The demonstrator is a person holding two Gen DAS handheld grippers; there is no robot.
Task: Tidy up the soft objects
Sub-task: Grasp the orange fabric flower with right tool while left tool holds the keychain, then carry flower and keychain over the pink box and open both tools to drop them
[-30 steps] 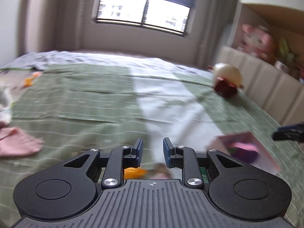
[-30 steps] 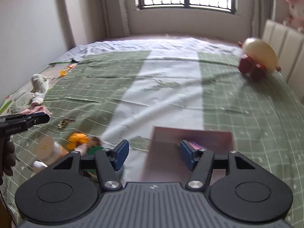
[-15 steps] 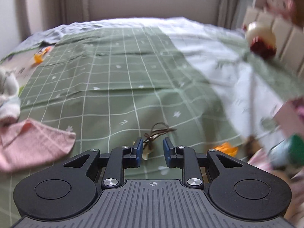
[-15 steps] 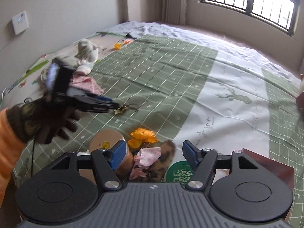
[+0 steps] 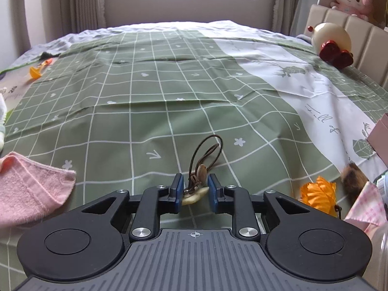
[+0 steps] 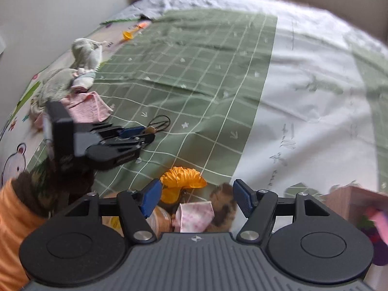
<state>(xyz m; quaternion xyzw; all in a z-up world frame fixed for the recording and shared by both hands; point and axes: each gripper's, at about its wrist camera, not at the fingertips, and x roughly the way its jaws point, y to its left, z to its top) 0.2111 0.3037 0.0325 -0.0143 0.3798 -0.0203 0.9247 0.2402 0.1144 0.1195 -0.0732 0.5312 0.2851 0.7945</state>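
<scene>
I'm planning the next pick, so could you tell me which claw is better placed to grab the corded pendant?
Left. The left claw is open with the corded pendant between its fingers; the right claw is open over the orange fabric flower.

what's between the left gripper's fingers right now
In the left wrist view, the left gripper straddles a corded pendant lying on the green bedspread.

Fluffy pink terry towel (image 5: 29, 189), matt bedsheet (image 5: 150, 111)
</scene>
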